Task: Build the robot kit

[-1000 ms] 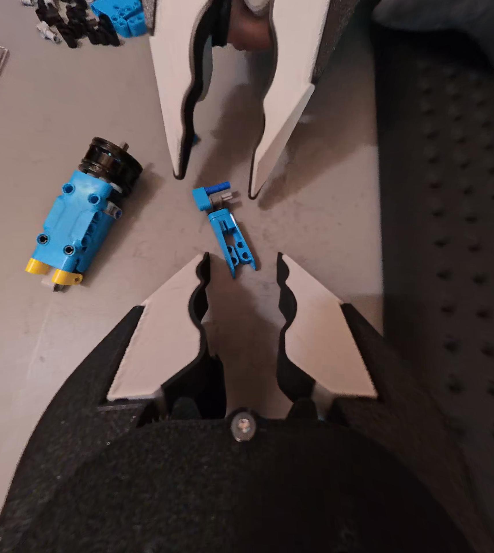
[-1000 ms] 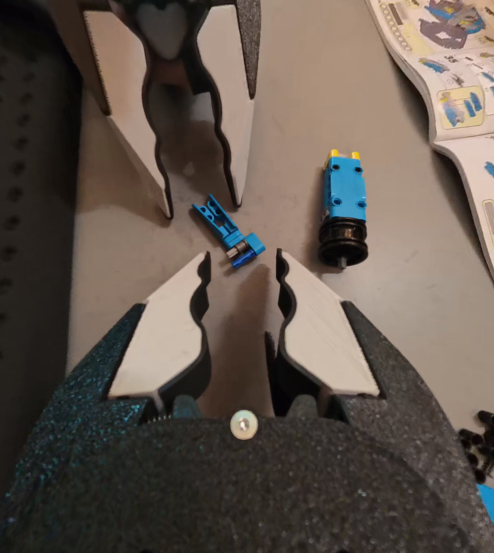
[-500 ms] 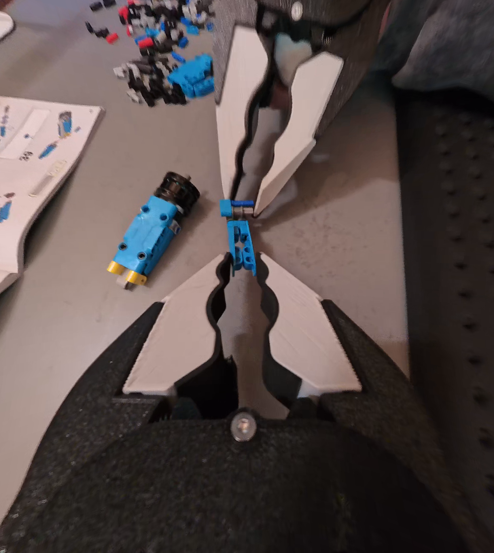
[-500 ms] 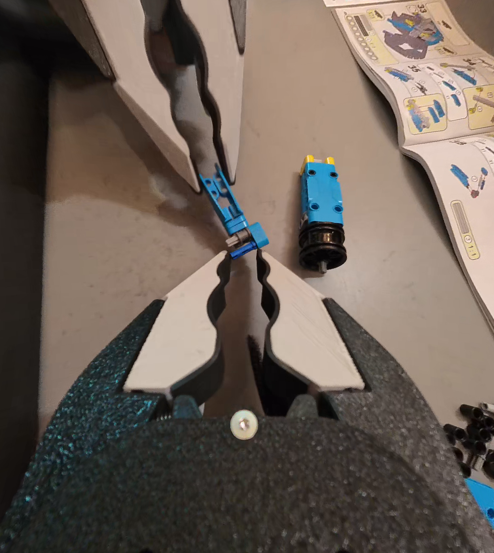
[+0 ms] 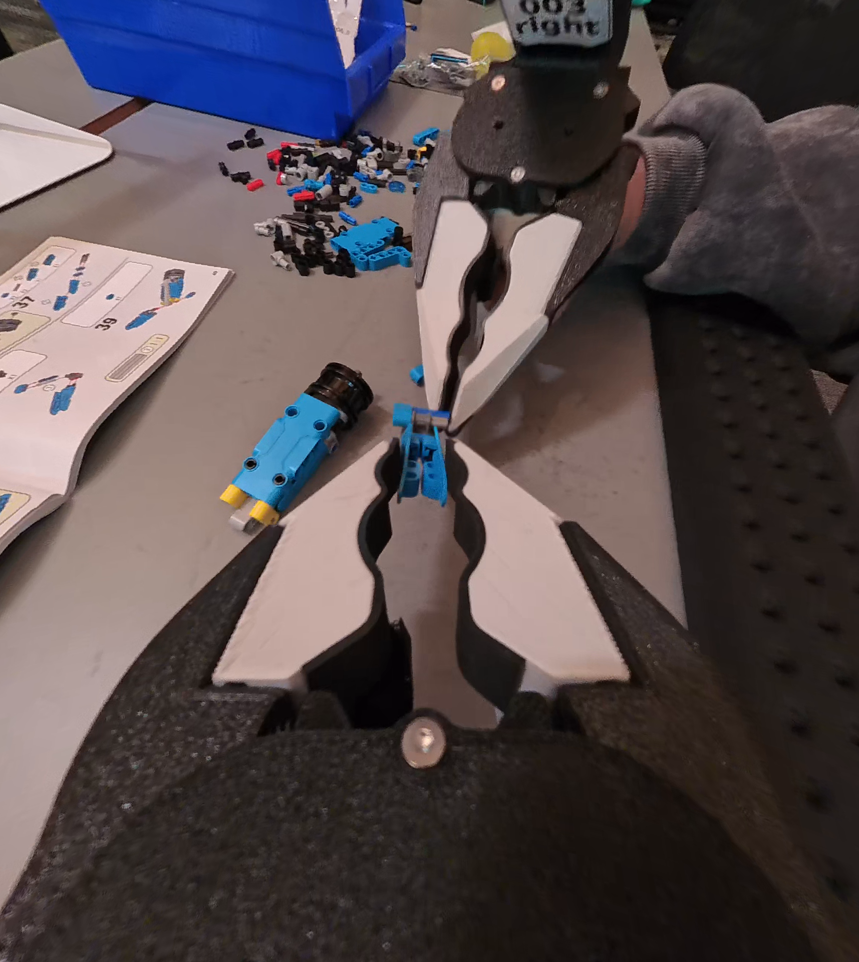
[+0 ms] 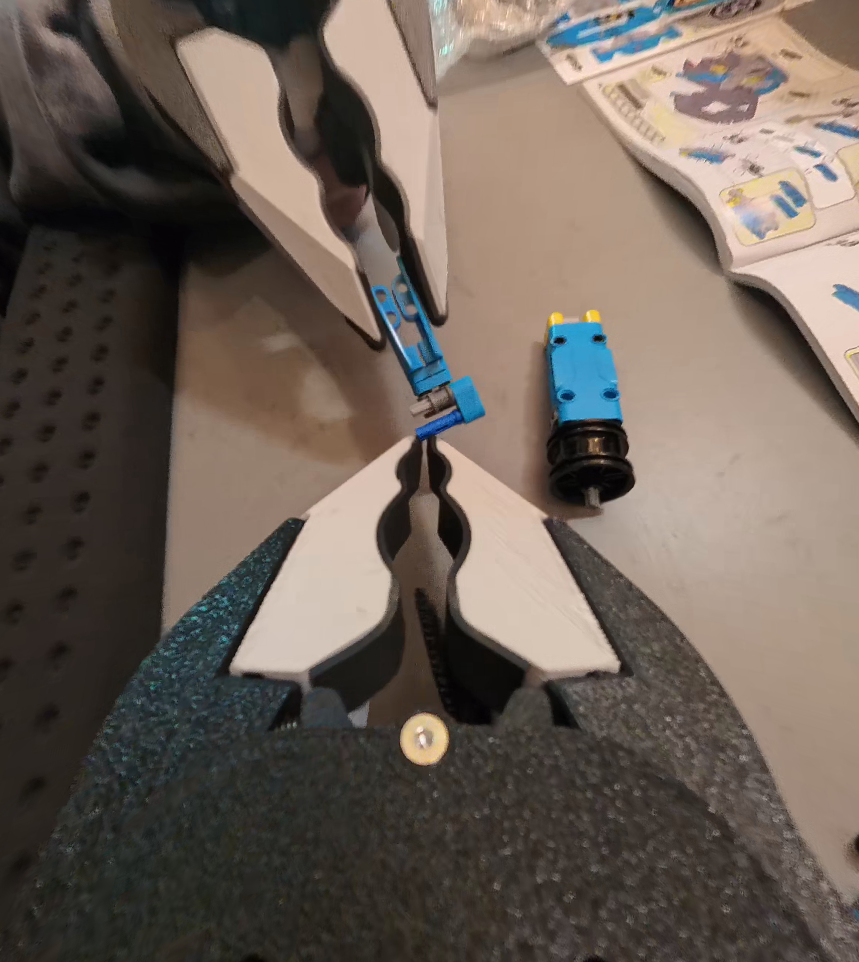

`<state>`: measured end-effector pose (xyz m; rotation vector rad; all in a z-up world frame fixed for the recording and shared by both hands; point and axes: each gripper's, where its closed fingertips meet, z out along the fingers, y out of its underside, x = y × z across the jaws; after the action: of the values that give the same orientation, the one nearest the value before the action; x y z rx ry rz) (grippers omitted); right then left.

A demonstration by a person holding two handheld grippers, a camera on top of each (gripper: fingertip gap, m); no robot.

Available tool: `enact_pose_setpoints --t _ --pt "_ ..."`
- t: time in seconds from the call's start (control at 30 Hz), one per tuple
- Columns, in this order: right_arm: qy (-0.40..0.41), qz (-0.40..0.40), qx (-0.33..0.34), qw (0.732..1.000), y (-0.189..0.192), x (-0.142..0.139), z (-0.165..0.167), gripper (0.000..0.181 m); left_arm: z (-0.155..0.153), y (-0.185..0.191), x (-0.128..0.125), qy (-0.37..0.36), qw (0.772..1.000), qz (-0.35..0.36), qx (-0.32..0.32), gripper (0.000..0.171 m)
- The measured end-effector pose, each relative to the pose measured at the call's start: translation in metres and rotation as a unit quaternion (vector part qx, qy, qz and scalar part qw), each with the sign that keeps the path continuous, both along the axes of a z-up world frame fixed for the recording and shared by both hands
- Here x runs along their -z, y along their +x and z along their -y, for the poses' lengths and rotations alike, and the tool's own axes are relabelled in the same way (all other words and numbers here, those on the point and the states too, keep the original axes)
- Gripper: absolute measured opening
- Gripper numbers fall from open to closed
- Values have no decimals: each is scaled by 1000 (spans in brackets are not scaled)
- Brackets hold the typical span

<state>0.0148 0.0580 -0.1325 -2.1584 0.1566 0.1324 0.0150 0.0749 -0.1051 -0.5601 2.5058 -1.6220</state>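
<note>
We see a small blue brick assembly lifted above the grey table, its long end clamped in the left gripper, its dark blue pin pinched by the nearly closed right gripper. Just beside lie a blue motor block, an open instruction booklet and 1 heap of loose pieces.

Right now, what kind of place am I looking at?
Probably a hobby or lab workbench for building a toy brick model: a grey table holding an open instruction booklet, a loose pile of small bricks and a blue parts bin.
</note>
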Motion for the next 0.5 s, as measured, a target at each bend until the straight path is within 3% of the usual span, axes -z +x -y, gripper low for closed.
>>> enact_pose_setpoints --t 0.17,0.43,0.5 --pt "43 -23 4 999 1 -16 -3 0 -2 2 14 42 999 6 -3 15" --pt "17 10 27 999 12 -8 1 0 -8 5 13 54 998 18 -7 15" --pt "33 23 23 999 12 -14 0 29 -8 5 12 51 999 16 -8 14"
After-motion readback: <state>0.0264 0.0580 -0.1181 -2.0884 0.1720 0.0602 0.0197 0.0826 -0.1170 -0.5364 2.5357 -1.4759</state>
